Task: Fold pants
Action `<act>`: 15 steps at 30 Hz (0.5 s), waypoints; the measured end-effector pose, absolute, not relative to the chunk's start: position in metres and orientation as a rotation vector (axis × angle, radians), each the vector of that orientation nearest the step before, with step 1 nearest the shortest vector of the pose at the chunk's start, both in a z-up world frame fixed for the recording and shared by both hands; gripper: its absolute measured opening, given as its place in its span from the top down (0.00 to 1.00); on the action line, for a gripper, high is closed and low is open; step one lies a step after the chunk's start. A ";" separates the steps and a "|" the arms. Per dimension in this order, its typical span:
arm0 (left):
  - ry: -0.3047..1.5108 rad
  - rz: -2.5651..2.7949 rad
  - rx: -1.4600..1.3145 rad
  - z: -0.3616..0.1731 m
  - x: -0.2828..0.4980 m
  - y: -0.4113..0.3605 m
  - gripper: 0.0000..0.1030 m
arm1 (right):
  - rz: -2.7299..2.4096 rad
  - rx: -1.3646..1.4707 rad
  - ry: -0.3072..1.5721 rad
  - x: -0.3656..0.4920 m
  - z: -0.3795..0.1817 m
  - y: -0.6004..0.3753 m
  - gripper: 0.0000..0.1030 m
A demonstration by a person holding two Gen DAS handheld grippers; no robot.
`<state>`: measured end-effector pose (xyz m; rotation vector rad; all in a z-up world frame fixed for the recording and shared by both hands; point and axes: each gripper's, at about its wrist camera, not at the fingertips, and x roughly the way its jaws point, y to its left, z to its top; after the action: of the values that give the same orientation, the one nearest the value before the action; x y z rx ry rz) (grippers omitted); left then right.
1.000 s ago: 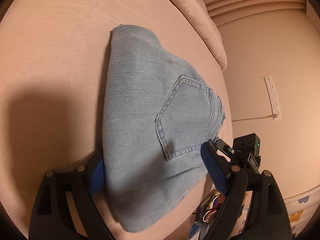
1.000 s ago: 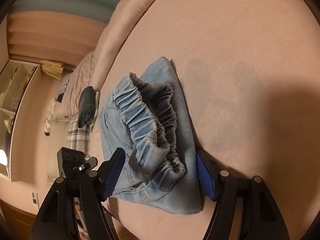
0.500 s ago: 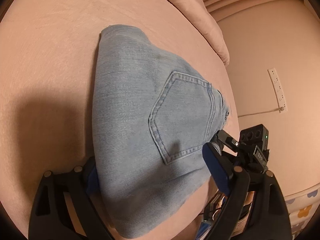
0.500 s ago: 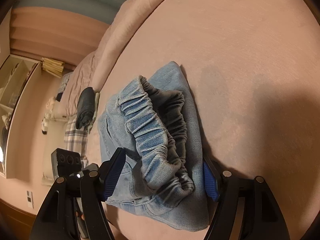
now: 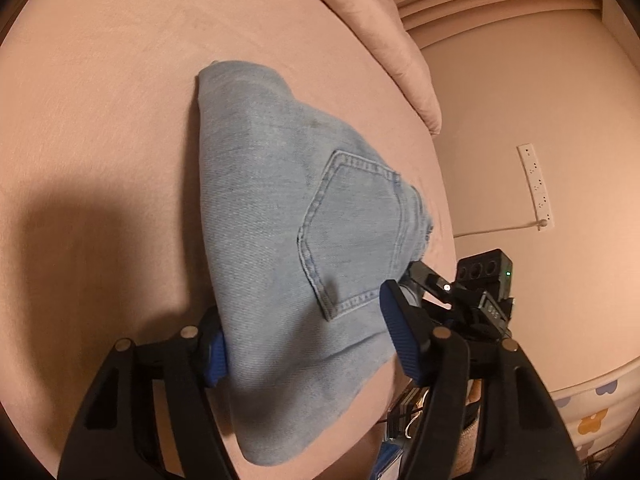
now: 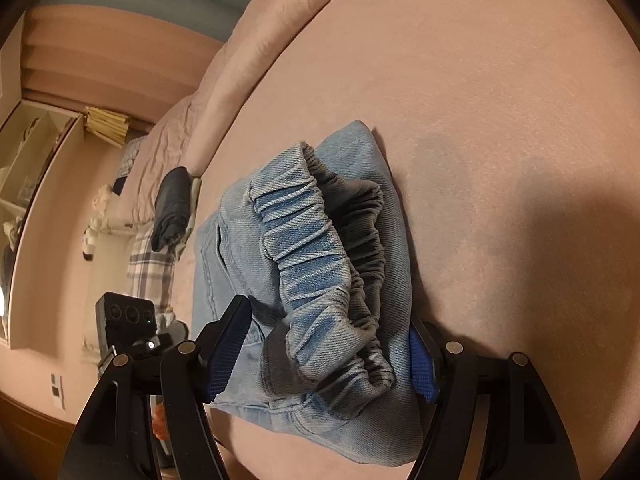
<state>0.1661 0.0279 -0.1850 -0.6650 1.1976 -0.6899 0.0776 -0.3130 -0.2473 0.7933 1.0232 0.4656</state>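
Light blue folded jeans (image 5: 280,208) lie on the pink bed (image 5: 100,120), back pocket up. My left gripper (image 5: 308,346) straddles their near corner. Its jaws are closing, and the blue pads (image 5: 214,354) touch the denim on both sides. In the right wrist view the same jeans (image 6: 360,184) show their gathered elastic waistband (image 6: 316,264) on top. My right gripper (image 6: 324,354) stands open around that end of the stack. The left pad lies beside the upper layers and the right pad is partly hidden behind the fabric edge.
A long pink bolster (image 5: 380,32) runs along the bed's far side. A wall with a power strip (image 5: 536,184) is right of the bed edge. Dark folded clothes (image 6: 172,208) and a plaid cloth (image 6: 150,264) lie past the jeans. Shelves (image 6: 28,168) stand at the left.
The left jaws have narrowed onto the jeans' corner. The right gripper has edged slightly forward, so the waistband sits deeper between its fingers.
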 end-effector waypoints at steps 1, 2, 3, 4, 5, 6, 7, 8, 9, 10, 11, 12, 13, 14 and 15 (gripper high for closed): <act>1.200 -0.689 -0.675 -0.187 0.166 0.030 0.37 | 0.465 0.791 1.024 0.078 -0.247 -0.313 0.29; 1.203 -0.685 -0.684 -0.189 0.166 0.031 0.37 | 0.465 0.790 1.025 0.078 -0.248 -0.314 0.29; 1.211 -0.681 -0.693 -0.192 0.166 0.032 0.37 | 0.464 0.791 1.026 0.079 -0.248 -0.314 0.29; 1.217 -0.678 -0.694 -0.193 0.167 0.032 0.37 | 0.465 0.790 1.026 0.078 -0.248 -0.314 0.29; 1.223 -0.674 -0.688 -0.195 0.167 0.032 0.37 | 0.465 0.790 1.027 0.078 -0.248 -0.313 0.29; 1.229 -0.667 -0.674 -0.195 0.167 0.030 0.37 | 0.463 0.789 1.027 0.078 -0.247 -0.313 0.29; 1.230 -0.660 -0.657 -0.195 0.167 0.028 0.37 | 0.462 0.785 1.027 0.078 -0.247 -0.312 0.29; 1.227 -0.657 -0.639 -0.193 0.166 0.026 0.37 | 0.460 0.781 1.025 0.078 -0.248 -0.312 0.29; 1.223 -0.651 -0.616 -0.191 0.165 0.023 0.38 | 0.455 0.776 1.021 0.078 -0.247 -0.312 0.29; 1.223 -0.638 -0.592 -0.191 0.165 0.022 0.41 | 0.451 0.767 1.018 0.077 -0.246 -0.311 0.29; 1.225 -0.626 -0.571 -0.190 0.164 0.021 0.45 | 0.445 0.752 1.013 0.077 -0.245 -0.309 0.29; 1.228 -0.612 -0.551 -0.190 0.164 0.019 0.46 | 0.438 0.740 1.008 0.075 -0.244 -0.307 0.29; 1.228 -0.606 -0.546 -0.190 0.164 0.019 0.49 | 0.431 0.728 1.004 0.074 -0.243 -0.306 0.29; 1.227 -0.603 -0.547 -0.190 0.163 0.021 0.51 | 0.423 0.716 1.001 0.073 -0.243 -0.304 0.29; 1.227 -0.599 -0.553 -0.191 0.163 0.023 0.52 | 0.413 0.705 0.996 0.072 -0.242 -0.302 0.29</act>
<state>0.1630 0.0227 -0.1913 -0.5533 1.2273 -0.5989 0.0722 -0.3023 -0.2417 0.7053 0.9957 0.4134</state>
